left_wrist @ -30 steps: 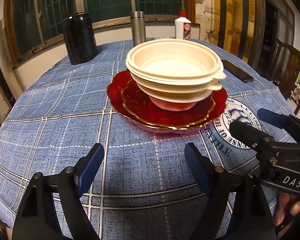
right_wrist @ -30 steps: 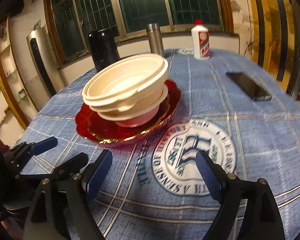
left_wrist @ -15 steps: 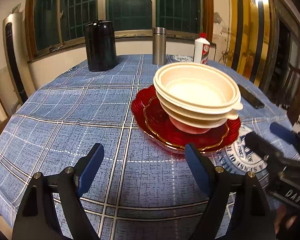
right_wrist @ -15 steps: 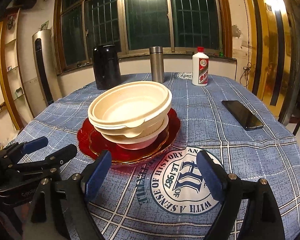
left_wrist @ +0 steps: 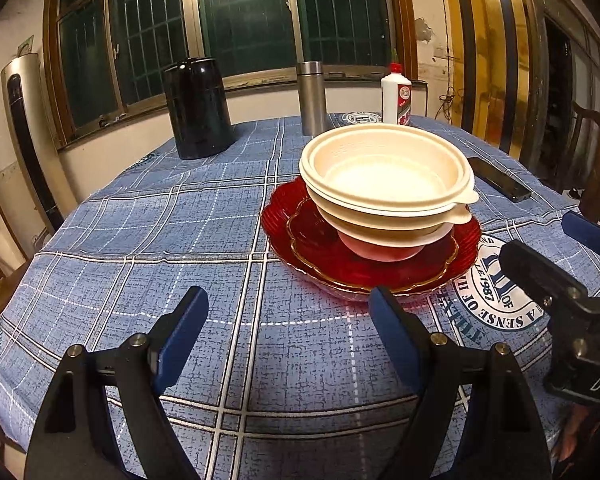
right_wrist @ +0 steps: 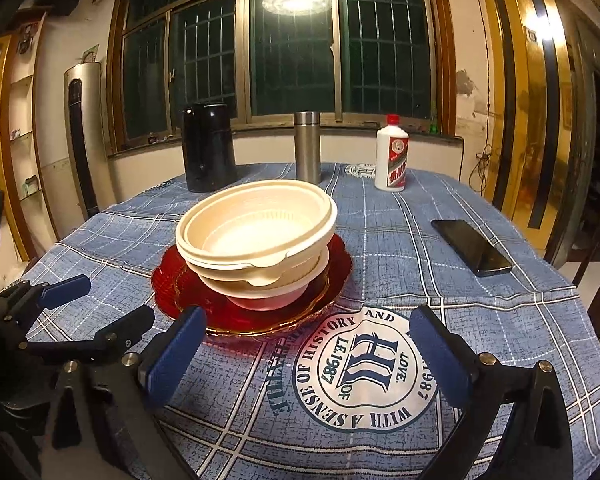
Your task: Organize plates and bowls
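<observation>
Where the blue checked tablecloth [left_wrist: 148, 240] covers the round table, a stack of cream bowls [left_wrist: 388, 178] sits nested, rims roughly level, on a pinkish bowl [left_wrist: 380, 249] at the bottom. The stack rests inside a small gold-rimmed red plate [left_wrist: 320, 240], which lies on a larger red plate [left_wrist: 276, 216]. All further places are given from this stack.

Just in front of it, toward the cameras, a round printed crest [right_wrist: 364, 368] marks the cloth, its edge touching the larger plate's rim. To the right, well apart, a dark phone [right_wrist: 470, 246] lies flat. Behind the stack, near the window, stand a black jug [right_wrist: 208, 146], a steel flask [right_wrist: 307, 146] and a white bottle with a red cap [right_wrist: 392, 154], all upright.

The left gripper [left_wrist: 288, 336] hovers in front of the stack, jaws apart, nothing between them. The right gripper [right_wrist: 308, 354] hovers over the crest, jaws opening, nothing between its blue pads [right_wrist: 172, 356]. Neither touches the plates.
</observation>
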Tool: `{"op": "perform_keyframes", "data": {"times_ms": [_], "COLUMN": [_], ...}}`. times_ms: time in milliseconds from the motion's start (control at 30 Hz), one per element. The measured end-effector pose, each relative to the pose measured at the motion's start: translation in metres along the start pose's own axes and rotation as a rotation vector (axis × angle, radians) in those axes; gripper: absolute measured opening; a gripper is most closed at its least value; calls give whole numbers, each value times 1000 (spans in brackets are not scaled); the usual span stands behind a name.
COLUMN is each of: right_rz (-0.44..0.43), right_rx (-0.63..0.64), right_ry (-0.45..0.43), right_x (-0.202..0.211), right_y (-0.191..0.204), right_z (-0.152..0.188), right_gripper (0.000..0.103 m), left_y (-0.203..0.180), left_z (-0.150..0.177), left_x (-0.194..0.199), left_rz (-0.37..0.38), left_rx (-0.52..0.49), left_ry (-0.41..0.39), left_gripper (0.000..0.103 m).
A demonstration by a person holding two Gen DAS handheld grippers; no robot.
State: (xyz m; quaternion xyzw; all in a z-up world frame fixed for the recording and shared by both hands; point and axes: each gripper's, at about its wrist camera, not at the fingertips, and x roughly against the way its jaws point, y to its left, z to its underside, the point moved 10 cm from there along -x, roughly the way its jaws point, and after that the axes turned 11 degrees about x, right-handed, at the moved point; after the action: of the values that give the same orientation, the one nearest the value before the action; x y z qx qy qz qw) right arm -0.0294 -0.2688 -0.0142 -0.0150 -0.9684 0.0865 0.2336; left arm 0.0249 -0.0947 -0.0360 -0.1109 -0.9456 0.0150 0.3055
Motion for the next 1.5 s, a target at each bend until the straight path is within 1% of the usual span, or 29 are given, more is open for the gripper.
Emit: {"op": "perform_keyframes", "data": {"times_ms": [200, 633, 1500], "right_rz": [-9, -18, -7], "right_rx": [-33, -42, -35], "right_ry": [2, 22, 16], "right_x": [-1, -4, 0], "right_y": [-6, -6, -4], "right_z": [2, 4, 4], "right_gripper": [102, 103, 103], "left_y": [-1, -1, 0], "left_z": [0, 1, 1], "left_x": [2, 0, 0], "left_rz": [-15, -27, -35], "left_rx": [-9, -15, -25], "left_ry": [-11, -4, 5], "left_gripper": [83, 83, 83]}}
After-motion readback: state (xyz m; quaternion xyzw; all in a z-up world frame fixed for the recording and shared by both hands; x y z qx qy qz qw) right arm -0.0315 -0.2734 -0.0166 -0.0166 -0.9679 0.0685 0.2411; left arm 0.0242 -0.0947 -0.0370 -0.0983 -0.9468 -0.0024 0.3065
